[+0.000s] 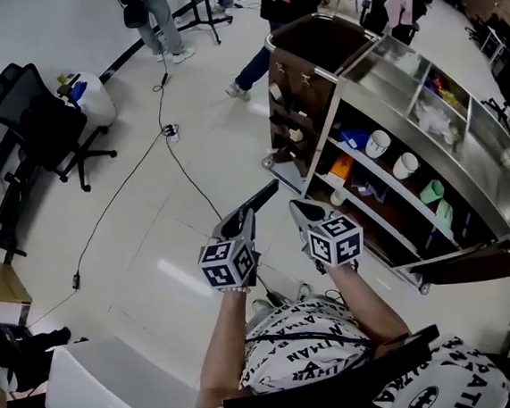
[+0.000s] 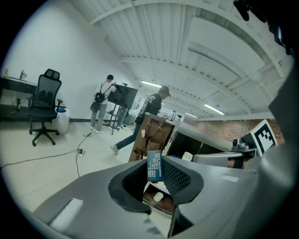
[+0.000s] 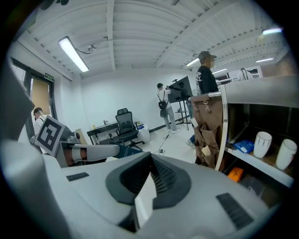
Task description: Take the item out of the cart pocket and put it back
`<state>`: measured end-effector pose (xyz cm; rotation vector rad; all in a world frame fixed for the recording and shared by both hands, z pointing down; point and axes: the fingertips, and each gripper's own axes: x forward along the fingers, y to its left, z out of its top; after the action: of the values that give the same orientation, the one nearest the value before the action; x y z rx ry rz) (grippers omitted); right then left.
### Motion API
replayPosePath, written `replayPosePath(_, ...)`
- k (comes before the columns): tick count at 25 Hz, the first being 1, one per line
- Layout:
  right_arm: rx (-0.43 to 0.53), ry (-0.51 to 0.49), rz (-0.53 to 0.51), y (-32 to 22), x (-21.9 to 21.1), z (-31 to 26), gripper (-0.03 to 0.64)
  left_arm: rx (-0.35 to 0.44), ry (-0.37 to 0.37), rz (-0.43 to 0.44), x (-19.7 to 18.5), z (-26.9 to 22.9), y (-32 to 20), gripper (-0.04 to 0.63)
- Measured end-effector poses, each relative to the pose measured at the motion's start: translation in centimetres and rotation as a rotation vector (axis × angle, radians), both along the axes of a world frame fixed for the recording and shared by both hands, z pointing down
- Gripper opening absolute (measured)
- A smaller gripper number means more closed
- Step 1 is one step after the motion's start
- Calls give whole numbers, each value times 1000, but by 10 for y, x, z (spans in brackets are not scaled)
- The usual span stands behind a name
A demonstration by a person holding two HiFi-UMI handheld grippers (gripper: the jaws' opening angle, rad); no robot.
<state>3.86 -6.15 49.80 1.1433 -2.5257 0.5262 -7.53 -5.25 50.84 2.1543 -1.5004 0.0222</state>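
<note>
Ahead of both tongs, up and slightly right in the head view, the cart [image 1: 362, 58] is seen on the floor, with the brown pockets [image 1: 289, 106] hung on its near end face. Pale items [image 1: 275, 91] show in some of them. The put-back is judged not yet done, since both tongs are loaded and clear of the cart.

Left tongs [image 1: 268, 192]: narrowed onto a small dark-blue packet [image 2: 154, 165], held upright, long axis vertical, printed face towards the camera, upper part standing proud of the tips. Right tongs [image 1: 302, 208]: closed on a thin white card [image 3: 145, 196], held slanted, long axis running from low left to high right along the pads.

Relation that matters: the pockets lie forward of the tips, well apart, nothing touching. The left tongs are judged the nearer — their tips reach further towards the pocket panel, and in the left gripper view the pockets sit straight behind the packet. The right tongs are aimed more at the open shelf side; in the right gripper view the pockets fall right of centre. An upright packet is judged to suit a top-opening pocket, so an approach and a lowering should suffice, with little turning.

Views compared: the gap to the cart and the leading hand are given by the head view, but neither held item can be made out there. Items and grip are shown only by the gripper views — which pocket is free cannot be told from any.
</note>
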Motion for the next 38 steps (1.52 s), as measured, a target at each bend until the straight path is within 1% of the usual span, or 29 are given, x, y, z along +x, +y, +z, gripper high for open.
replayPosePath(7,2,-2,12,3,-4,0,12,-11,0,-10,-10,3,4,81)
replayPosePath(19,-44,18,-24,41,-45,23,12,-45,-2,-60,-54,20,35,81)
replayPosePath(22,-54,28,-40,48,-52,29,12,-61,-1,-56,-56,28,38,81)
replayPosePath(24,-61,24,-30,45,-52,33,12,-69,-7,-44,-55,33,35,81)
replayPosePath(31,-83,9,-5,13,-49,44,12,-83,-33,-20,-49,44,-3,81)
replayPosePath(34,-84,-4,18,-17,-44,48,12,-77,-56,-1,-43,48,-38,81)
replayPosePath(38,-77,-17,46,-65,-37,47,12,-66,-84,28,-34,49,-99,81)
